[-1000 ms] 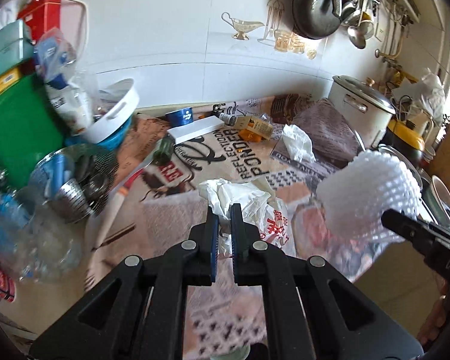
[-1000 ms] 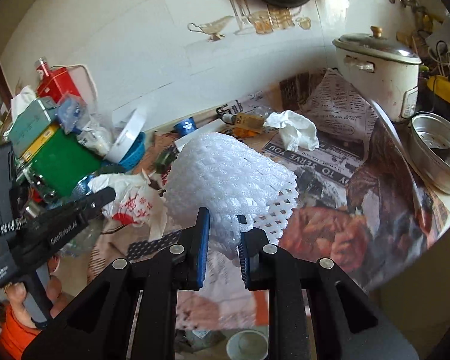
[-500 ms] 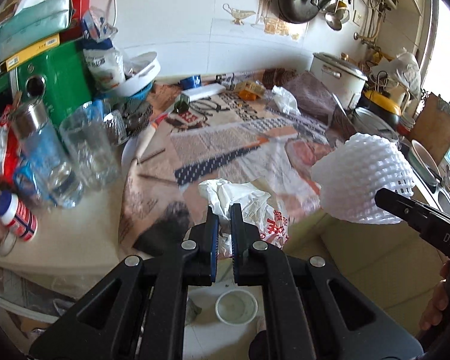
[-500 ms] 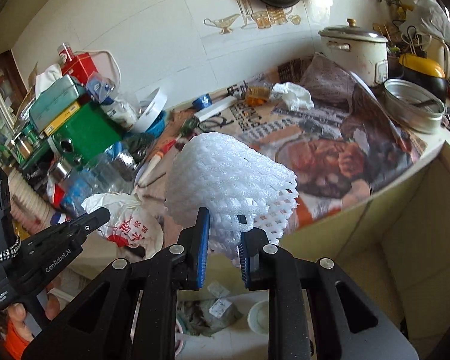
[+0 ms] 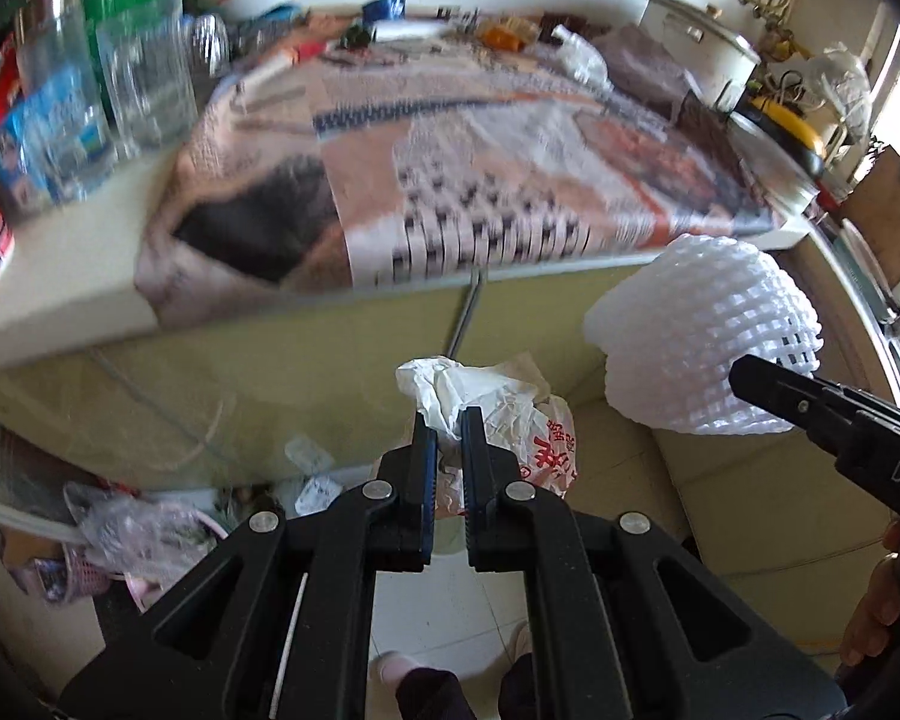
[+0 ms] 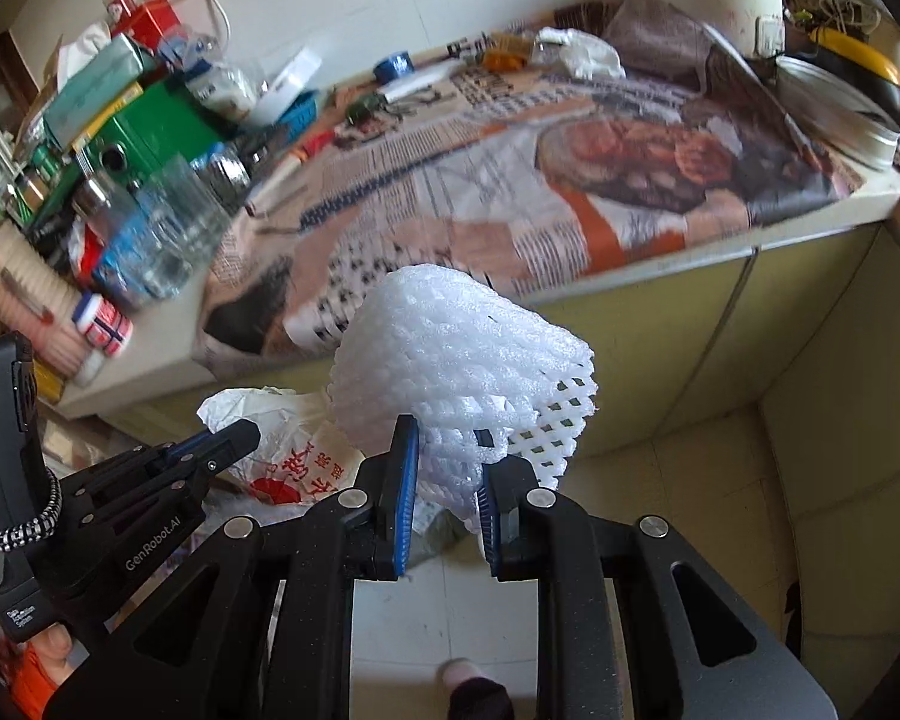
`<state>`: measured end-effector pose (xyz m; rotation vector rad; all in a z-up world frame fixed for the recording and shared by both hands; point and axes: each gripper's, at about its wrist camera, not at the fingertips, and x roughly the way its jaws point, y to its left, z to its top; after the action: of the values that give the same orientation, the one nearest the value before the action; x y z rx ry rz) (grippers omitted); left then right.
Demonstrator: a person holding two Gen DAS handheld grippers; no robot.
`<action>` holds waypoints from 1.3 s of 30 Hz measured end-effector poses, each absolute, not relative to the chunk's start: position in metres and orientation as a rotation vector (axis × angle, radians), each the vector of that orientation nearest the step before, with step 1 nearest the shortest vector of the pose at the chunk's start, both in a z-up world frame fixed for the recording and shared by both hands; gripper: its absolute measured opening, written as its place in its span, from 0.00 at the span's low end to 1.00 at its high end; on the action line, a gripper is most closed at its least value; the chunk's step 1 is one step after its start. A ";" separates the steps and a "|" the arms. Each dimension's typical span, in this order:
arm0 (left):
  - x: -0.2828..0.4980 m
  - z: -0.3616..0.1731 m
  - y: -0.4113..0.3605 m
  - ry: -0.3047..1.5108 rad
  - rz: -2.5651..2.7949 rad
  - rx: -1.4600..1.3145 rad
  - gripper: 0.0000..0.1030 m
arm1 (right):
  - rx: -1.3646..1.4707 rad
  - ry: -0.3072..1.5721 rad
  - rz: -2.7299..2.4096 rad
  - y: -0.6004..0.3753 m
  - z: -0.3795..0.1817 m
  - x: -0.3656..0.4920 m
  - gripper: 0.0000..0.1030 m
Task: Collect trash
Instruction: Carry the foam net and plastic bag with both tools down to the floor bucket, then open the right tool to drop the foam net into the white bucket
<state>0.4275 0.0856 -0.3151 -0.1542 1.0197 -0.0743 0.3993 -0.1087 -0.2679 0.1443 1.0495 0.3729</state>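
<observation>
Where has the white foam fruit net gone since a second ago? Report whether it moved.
Yes. The foam fruit net, clamped in the right gripper, moved off the newspaper-covered counter, back and down in front of the cabinet.

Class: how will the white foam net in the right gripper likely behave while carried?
The foam net is open mesh, so probably very light. It pinches in between the right gripper's pads, suggesting it is soft and springy. Its free edge flares, so it may wobble.
</observation>
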 end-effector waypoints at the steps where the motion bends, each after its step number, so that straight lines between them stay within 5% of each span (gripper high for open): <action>1: 0.426 -0.330 0.081 1.038 -0.061 -0.162 0.06 | 0.138 1.063 0.379 -0.112 -0.278 0.400 0.16; 25: 0.420 -0.668 0.074 1.283 0.137 -0.341 0.06 | 0.023 1.429 0.458 -0.088 -0.631 0.434 0.19; 29: 0.423 -0.706 0.071 1.298 0.141 -0.337 0.06 | 0.005 1.462 0.477 -0.074 -0.666 0.437 0.23; 34: 0.433 -0.740 0.067 1.308 0.153 -0.345 0.06 | 0.020 1.487 0.477 -0.077 -0.692 0.444 0.45; 39: 0.447 -0.765 0.063 1.325 0.145 -0.375 0.10 | -0.033 1.431 0.463 -0.088 -0.689 0.446 0.45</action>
<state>0.4475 0.0629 -0.7650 -0.3749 1.3247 0.1449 0.4465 -0.0879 -0.6889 -0.0331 1.4315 0.4626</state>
